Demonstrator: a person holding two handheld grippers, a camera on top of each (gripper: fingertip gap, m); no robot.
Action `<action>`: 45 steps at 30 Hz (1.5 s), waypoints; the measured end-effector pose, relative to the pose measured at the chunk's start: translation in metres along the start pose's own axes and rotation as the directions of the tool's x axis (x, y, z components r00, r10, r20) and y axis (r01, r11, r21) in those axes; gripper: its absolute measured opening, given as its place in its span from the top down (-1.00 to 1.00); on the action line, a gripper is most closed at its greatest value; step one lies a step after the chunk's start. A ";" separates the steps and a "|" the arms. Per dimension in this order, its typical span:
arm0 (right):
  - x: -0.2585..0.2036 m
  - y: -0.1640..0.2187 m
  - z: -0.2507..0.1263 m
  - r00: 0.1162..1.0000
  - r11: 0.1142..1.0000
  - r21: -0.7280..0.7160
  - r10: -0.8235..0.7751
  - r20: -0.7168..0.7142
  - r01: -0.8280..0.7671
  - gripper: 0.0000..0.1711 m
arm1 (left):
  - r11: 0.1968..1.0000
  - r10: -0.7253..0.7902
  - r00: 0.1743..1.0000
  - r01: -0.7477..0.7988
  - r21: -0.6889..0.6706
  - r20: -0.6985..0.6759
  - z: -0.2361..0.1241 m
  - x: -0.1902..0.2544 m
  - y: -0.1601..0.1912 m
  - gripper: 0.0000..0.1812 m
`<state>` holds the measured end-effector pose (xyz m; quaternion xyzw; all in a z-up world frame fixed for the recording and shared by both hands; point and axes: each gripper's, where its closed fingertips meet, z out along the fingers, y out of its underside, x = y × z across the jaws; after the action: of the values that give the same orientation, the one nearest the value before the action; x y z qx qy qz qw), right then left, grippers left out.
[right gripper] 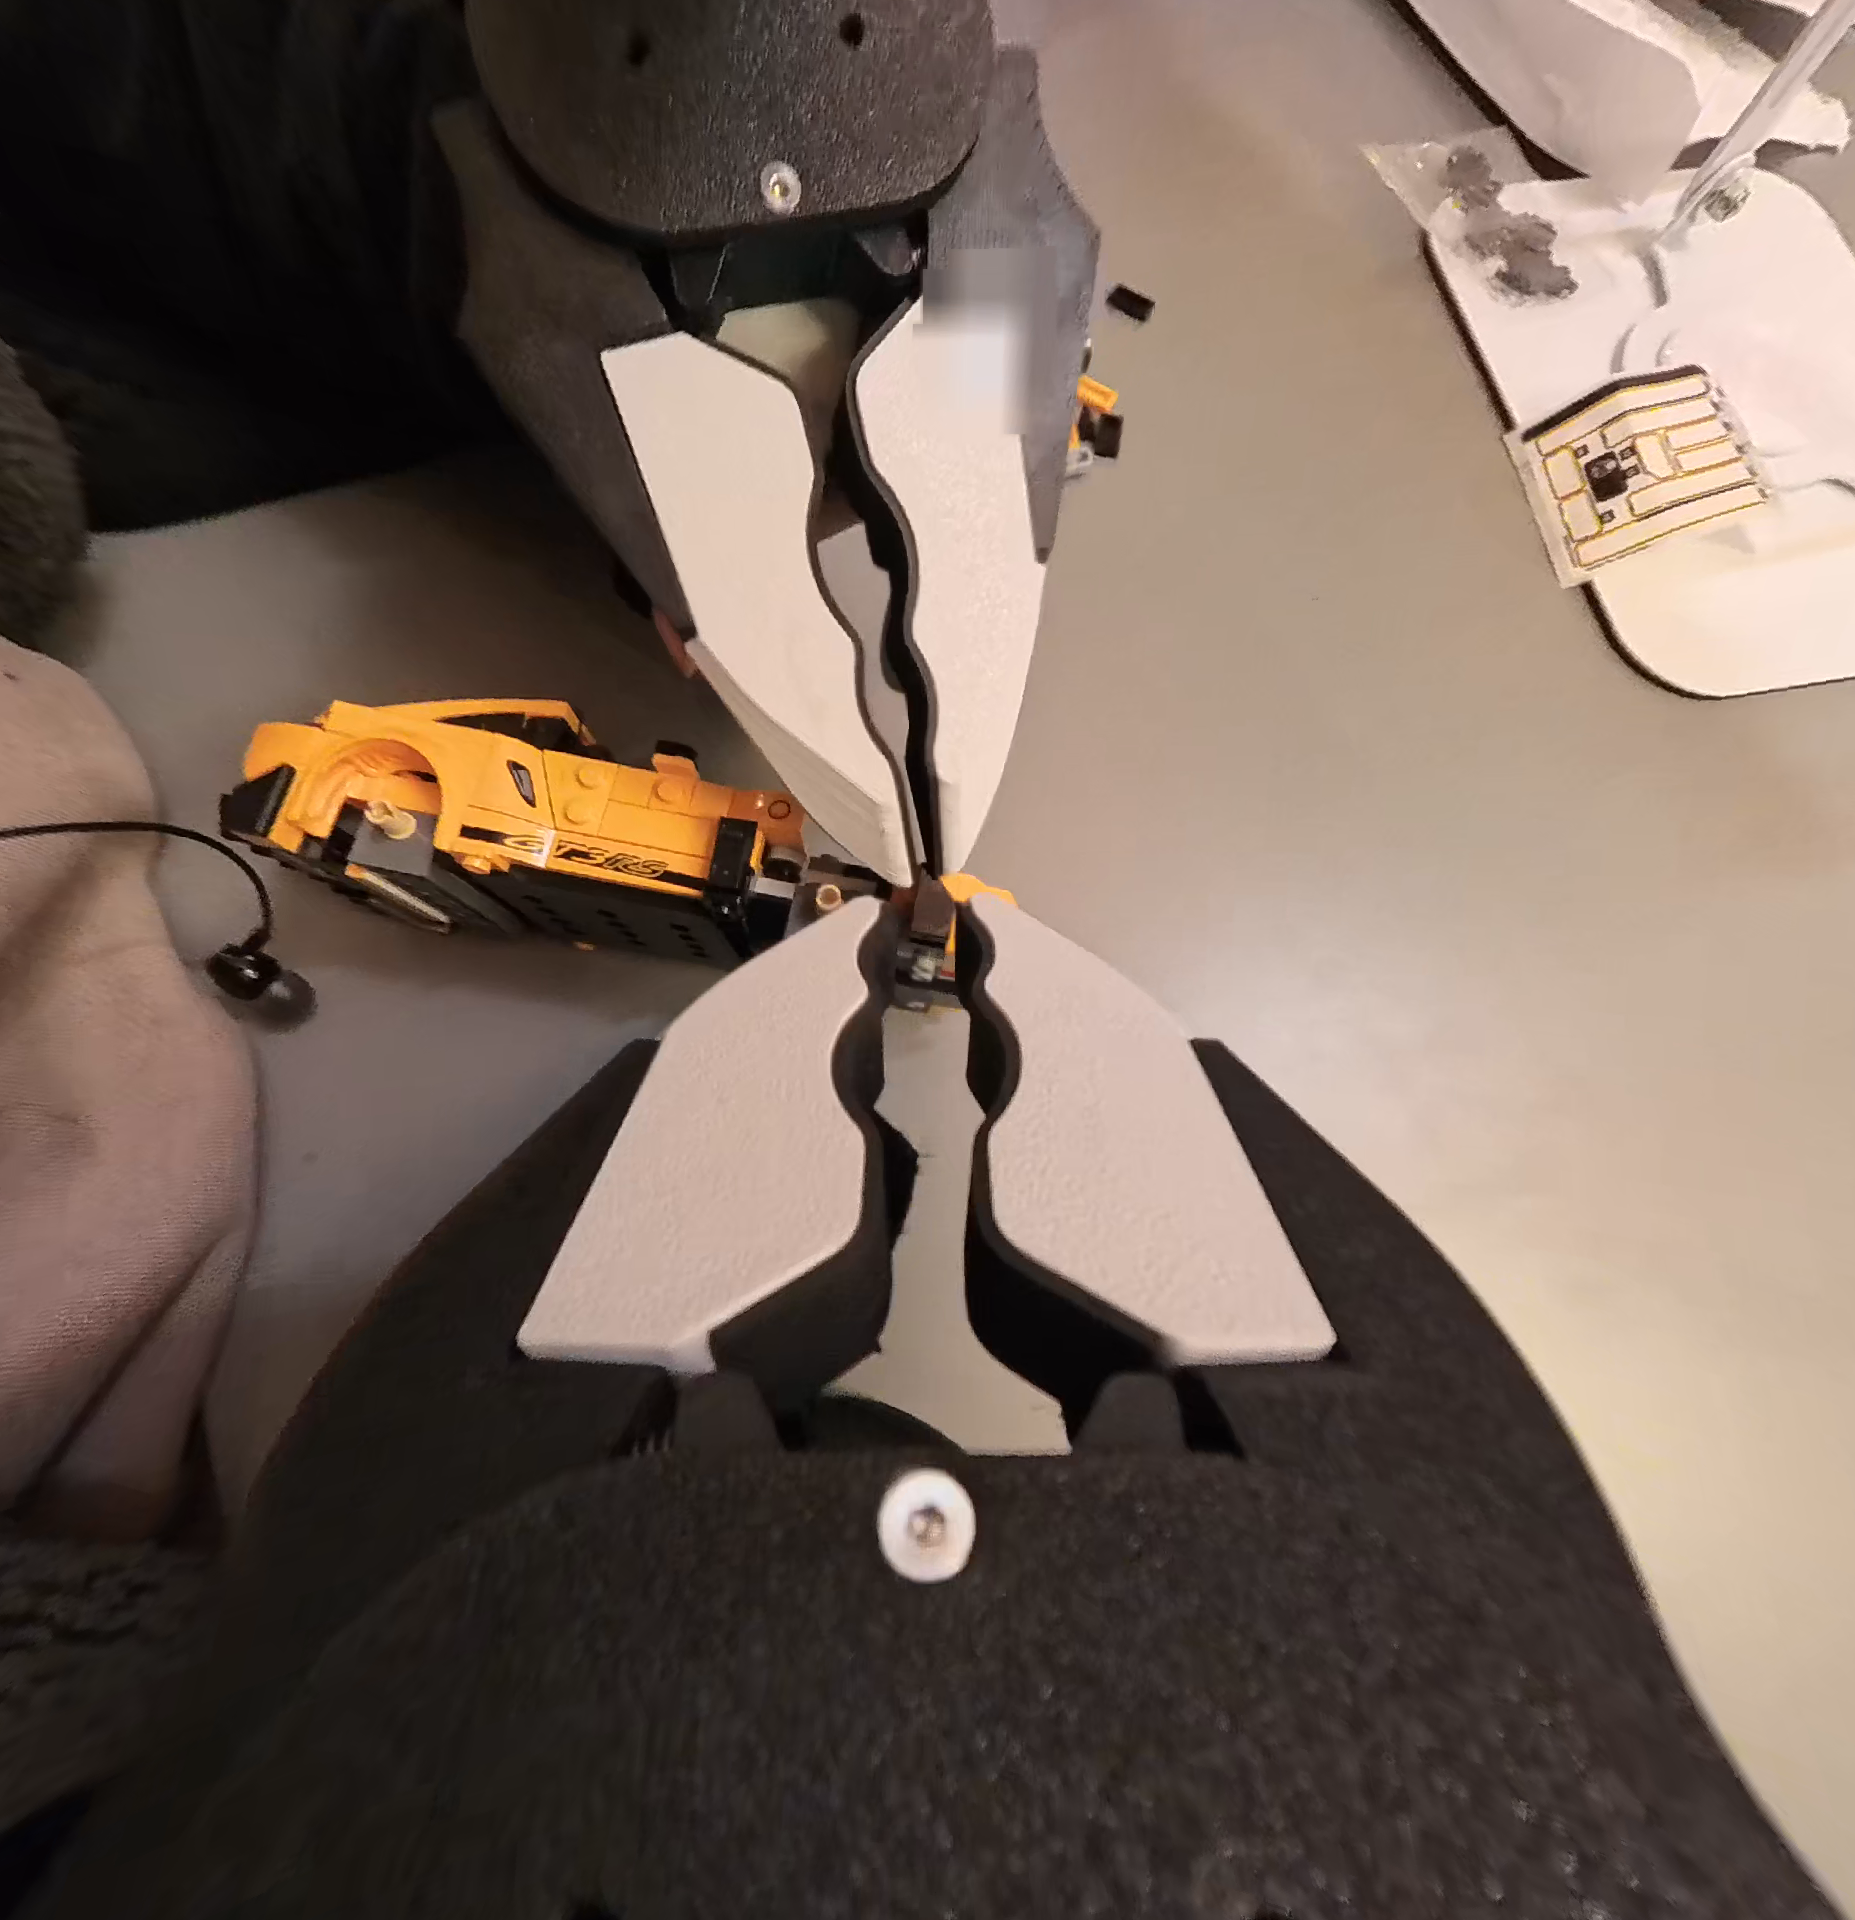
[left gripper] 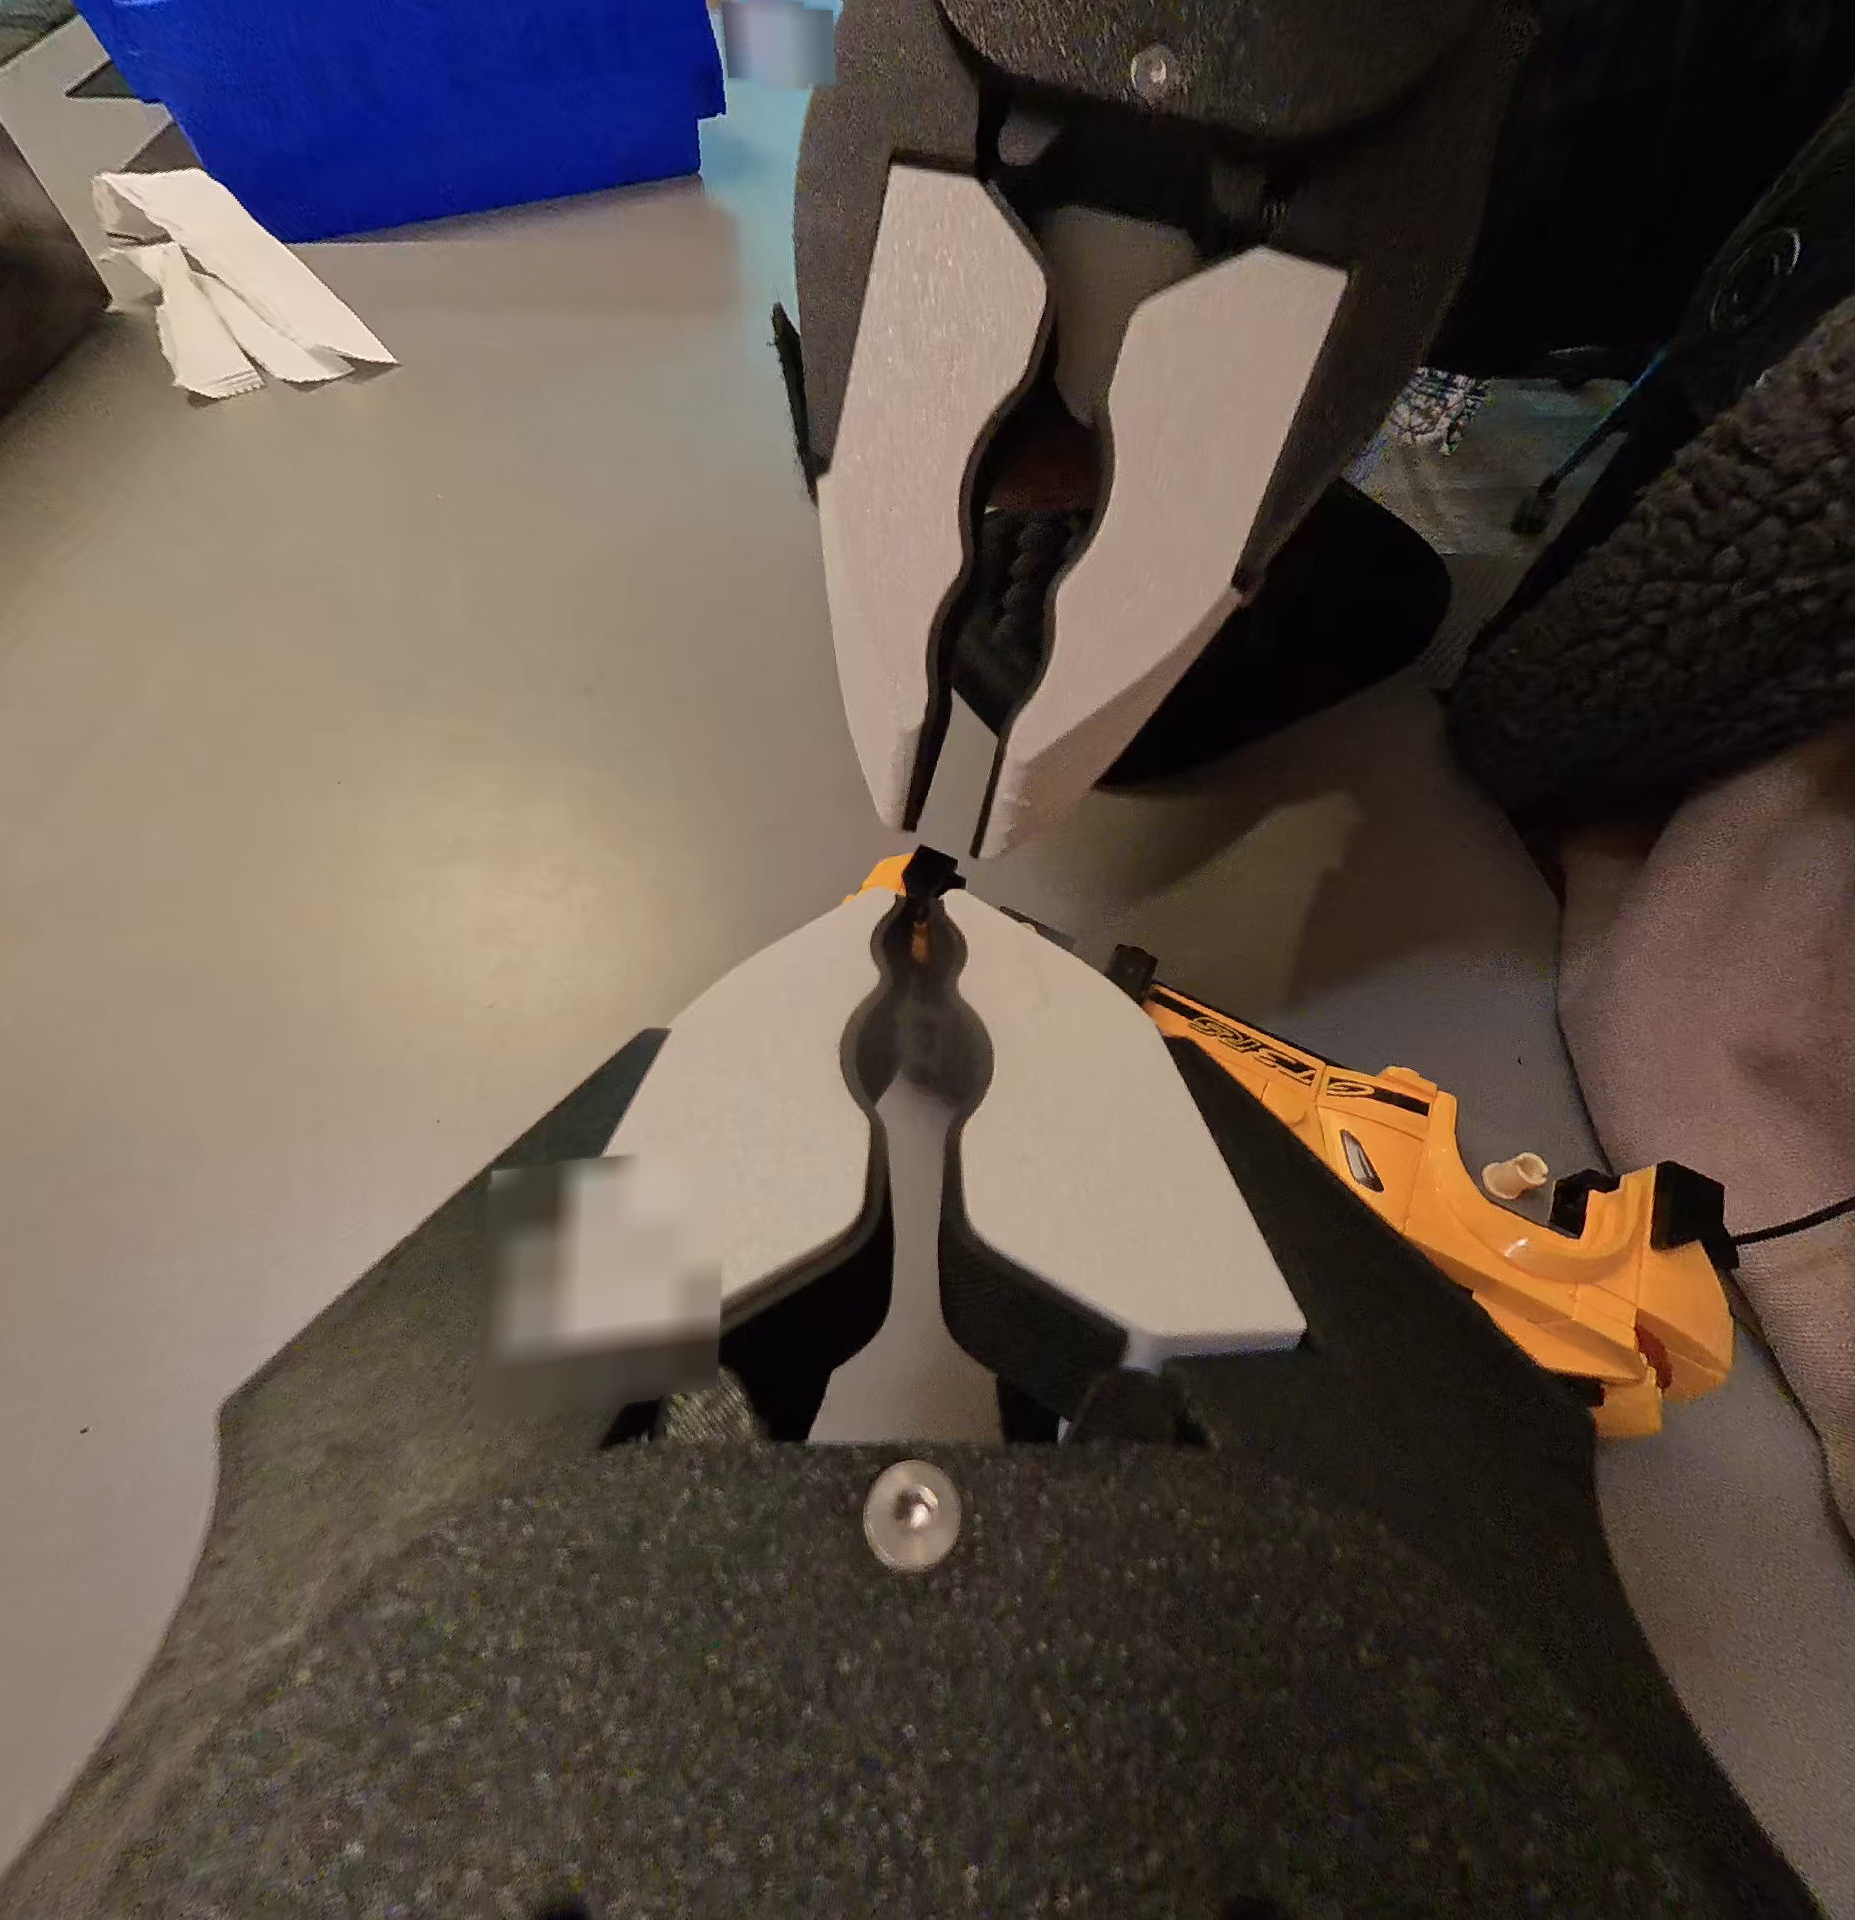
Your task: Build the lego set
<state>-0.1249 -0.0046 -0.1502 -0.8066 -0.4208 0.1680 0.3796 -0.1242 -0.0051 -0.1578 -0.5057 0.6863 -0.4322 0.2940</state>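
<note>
Left gripper (left gripper: 928, 899) clamped on a small orange-and-black piece (left gripper: 918, 883) at its fingertips; right gripper (right gripper: 925, 914) pinched on the same piece (right gripper: 928, 925) from the opposite side, tips nearly touching the left's; in the left wrist view a narrow slit between the right gripper's (left gripper: 954, 836) tips, just above the piece; orange toy car (right gripper: 507, 831) lying on its side on the grey table (right gripper: 1318, 935), just beside the grippers; crumpled white paper (left gripper: 227, 281) and blue bin (left gripper: 403, 104) well apart; small bag of parts (right gripper: 1494, 218) on a white board (right gripper: 1785, 582).
</note>
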 end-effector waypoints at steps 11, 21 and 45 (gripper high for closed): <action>0.000 0.002 0.004 0.994 0.996 -0.032 0.091 0.057 -0.089 1.00 | 1.000 -0.010 1.000 0.009 -0.010 -0.021 -0.001 0.002 0.001 0.98; 0.000 0.003 0.004 0.989 0.991 -0.047 0.131 0.074 -0.128 1.00 | 1.000 -0.020 0.999 0.020 -0.016 -0.033 -0.001 0.003 0.001 0.98; 0.001 0.003 0.005 0.964 0.966 -0.051 0.258 0.071 -0.255 1.00 | 0.998 -0.054 0.996 0.051 -0.038 -0.066 -0.001 0.001 0.000 0.97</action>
<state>-0.1257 -0.0029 -0.1554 -0.8550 -0.3306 0.2378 0.3212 -0.1252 -0.0060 -0.1580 -0.5141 0.6900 -0.4439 0.2503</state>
